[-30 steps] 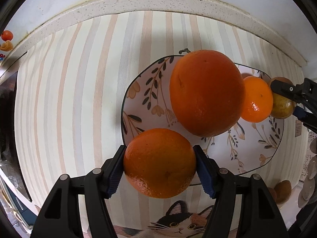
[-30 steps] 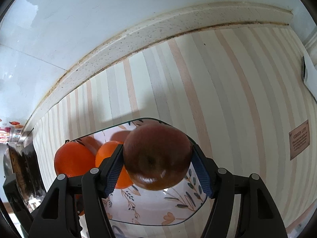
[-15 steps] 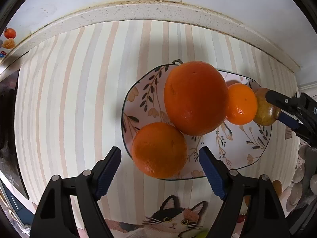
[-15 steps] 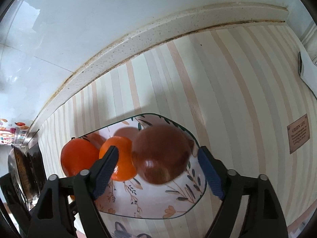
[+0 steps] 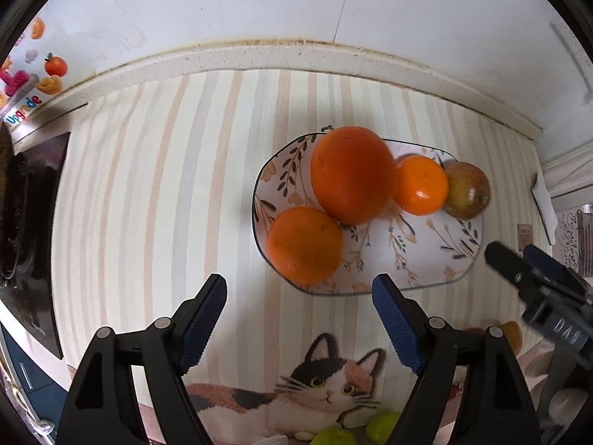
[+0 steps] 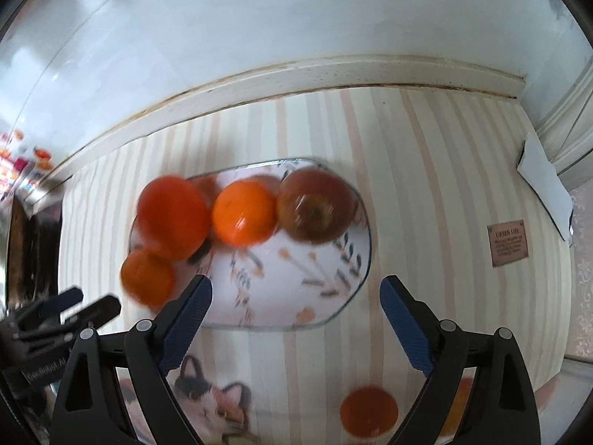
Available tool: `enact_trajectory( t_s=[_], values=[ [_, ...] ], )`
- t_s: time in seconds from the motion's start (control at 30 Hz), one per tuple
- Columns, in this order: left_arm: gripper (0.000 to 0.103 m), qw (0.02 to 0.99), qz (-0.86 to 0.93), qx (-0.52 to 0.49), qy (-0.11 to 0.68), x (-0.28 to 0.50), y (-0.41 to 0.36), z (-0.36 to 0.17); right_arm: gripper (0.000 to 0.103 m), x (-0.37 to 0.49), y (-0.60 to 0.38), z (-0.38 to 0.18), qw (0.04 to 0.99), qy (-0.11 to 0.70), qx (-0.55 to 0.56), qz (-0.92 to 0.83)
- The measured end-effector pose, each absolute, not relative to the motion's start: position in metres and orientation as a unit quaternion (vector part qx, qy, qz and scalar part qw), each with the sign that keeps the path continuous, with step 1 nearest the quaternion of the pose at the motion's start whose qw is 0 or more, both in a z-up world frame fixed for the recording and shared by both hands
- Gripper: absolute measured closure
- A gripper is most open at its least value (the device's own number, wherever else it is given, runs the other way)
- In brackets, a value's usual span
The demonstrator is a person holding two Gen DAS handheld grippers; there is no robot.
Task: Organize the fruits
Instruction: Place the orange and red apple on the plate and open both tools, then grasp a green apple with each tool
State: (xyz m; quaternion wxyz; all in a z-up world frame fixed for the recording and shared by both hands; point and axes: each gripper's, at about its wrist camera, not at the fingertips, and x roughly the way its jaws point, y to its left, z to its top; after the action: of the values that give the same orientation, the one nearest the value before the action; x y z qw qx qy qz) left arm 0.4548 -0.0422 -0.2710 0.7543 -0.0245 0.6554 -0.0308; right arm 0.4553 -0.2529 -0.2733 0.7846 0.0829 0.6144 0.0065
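Note:
A floral plate (image 5: pixel 426 252) on the striped mat holds a large orange (image 5: pixel 350 174), a second orange (image 5: pixel 304 245) at its near left rim, a small mandarin (image 5: pixel 420 184) and a reddish apple (image 5: pixel 467 190). My left gripper (image 5: pixel 299 319) is open and empty, just short of the plate's near edge. My right gripper (image 6: pixel 295 319) is open and empty, in front of the plate (image 6: pixel 296 289); the apple (image 6: pixel 315 205) and the mandarin (image 6: pixel 244 213) lie beyond it. The right gripper also shows at the right of the left wrist view (image 5: pixel 526 265).
An orange fruit (image 6: pixel 368 411) lies on the mat near the right gripper. Two green fruits (image 5: pixel 381 426) lie at the mat's near edge by the cat picture (image 5: pixel 326 389). A dark stove (image 5: pixel 26 222) is at the left. The wall ledge (image 5: pixel 296 59) runs behind.
Both grippers opened, left the second orange and the apple on the plate, and drew back toward me. The right wrist view is motion-blurred now.

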Motion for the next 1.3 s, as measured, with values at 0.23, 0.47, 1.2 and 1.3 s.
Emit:
enact_trajectory(
  t_s=[0.23,0.47,1.2,1.3],
  values=[
    [0.023,0.782,-0.038,-0.019,0.621,0.427,-0.048,-0.233,0.009,0.421,-0.247,-0.235,0.806,0.587,0.075,0.008],
    [0.023,0.801,-0.046,-0.019,0.597,0.398,-0.051,-0.200,0.009,0.385,-0.242,-0.190,0.831,0.553,0.060,0.010],
    [0.023,0.807,-0.069,-0.005,0.587,0.331,-0.057,-0.175,0.009,0.306,-0.253,-0.155,0.831,0.542,0.125,0.017],
    [0.023,0.779,-0.071,0.011,0.623,0.321,-0.060,-0.205,0.009,0.297,-0.262,-0.187,0.804,0.576,0.147,0.013]
  ],
)
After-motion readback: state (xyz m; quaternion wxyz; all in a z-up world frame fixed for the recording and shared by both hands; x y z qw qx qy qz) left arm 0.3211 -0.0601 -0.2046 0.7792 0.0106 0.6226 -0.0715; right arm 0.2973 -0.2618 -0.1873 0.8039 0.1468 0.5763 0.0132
